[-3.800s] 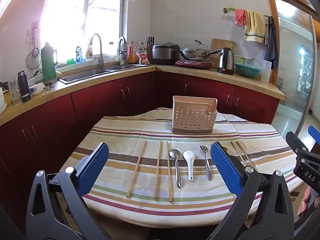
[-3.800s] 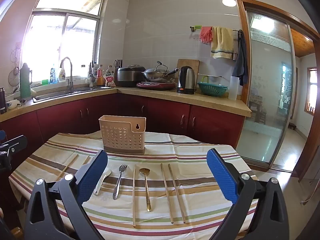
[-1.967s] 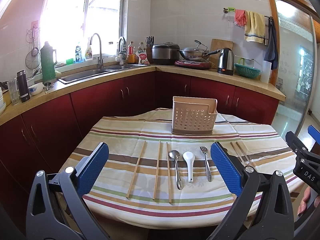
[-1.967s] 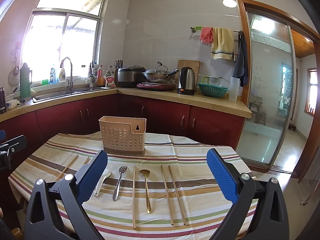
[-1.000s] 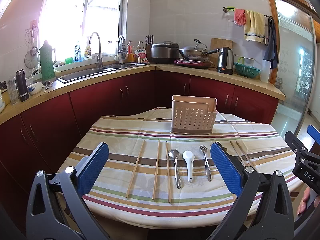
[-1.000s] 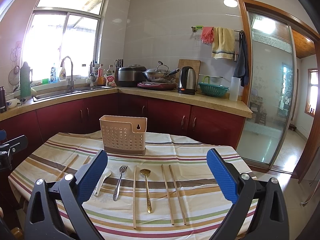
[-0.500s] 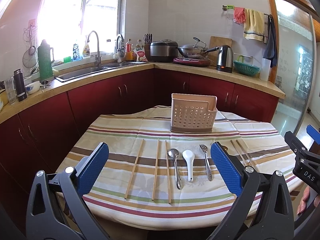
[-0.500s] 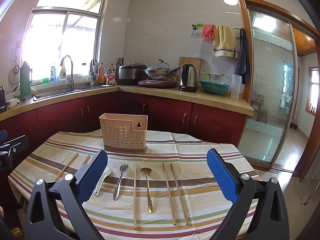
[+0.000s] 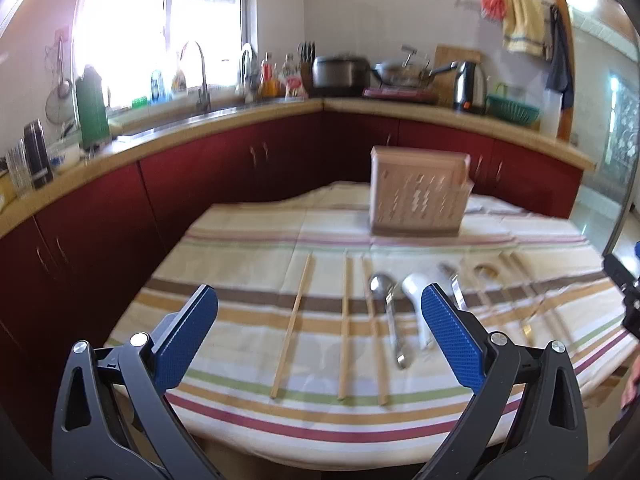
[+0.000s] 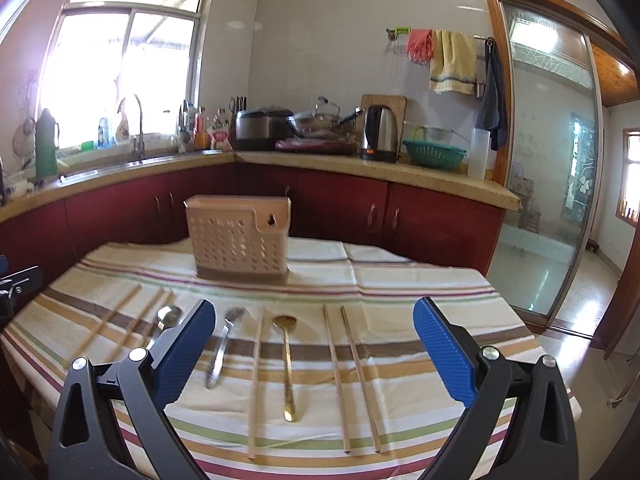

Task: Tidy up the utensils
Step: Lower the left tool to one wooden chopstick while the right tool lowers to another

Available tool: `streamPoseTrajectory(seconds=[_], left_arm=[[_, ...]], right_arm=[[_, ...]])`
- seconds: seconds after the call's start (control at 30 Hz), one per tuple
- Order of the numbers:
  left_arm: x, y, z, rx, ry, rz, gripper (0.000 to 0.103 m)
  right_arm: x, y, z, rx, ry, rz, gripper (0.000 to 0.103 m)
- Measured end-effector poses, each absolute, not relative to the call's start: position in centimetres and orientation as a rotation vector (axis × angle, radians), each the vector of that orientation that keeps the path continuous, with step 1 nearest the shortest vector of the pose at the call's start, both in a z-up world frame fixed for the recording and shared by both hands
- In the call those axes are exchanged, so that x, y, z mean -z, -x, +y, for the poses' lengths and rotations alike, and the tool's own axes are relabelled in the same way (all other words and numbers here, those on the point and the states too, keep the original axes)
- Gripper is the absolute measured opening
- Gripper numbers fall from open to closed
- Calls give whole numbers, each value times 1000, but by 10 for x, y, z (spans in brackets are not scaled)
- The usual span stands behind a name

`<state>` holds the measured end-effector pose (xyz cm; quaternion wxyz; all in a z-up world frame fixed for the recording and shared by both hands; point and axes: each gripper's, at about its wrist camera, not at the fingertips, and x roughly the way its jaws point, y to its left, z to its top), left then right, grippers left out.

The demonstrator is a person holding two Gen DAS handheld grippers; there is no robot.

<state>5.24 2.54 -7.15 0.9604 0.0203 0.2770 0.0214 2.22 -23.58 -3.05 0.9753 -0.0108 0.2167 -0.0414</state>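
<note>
Both tongs, left gripper [image 9: 320, 332] and right gripper [image 10: 310, 350], hover spread and empty. Wooden chopsticks [image 10: 354, 380], metal spoons [image 9: 390, 316] and what looks like a fork [image 10: 222, 346] lie in a row for picking before the beige perforated plastic caddy [image 10: 240, 238].

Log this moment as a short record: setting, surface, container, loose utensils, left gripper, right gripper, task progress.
setting: home kitchen
surface: table under a striped cloth
container: perforated beige basket, upright at the far side, nothing seen sticking out
loose utensils: chopsticks, gold spoon, fork, silver spoon, white spoon, all flat in a row
left gripper: jaws apart, holding nothing
right gripper: jaws apart, holding nothing
task progress: nothing sorted yet
</note>
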Motion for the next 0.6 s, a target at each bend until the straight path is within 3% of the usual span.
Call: streamPoseTrajectory(seconds=[0.3,0.37,0.43,0.6], left_arm=[[158,-75,65,-104,-29,742,99],[169,-80,74,-117,-21,768,95],[180,-81,83,-113,3,791,84],[191,-81,88,-108,-2,820,77]], right_arm=[[95,-37,-265,113,-22,546,96],[104,-38,-270,116,-28,564,96],[111,-37,-274,117,-45,577,96],[119,-35,-275,107,-44,590,94]])
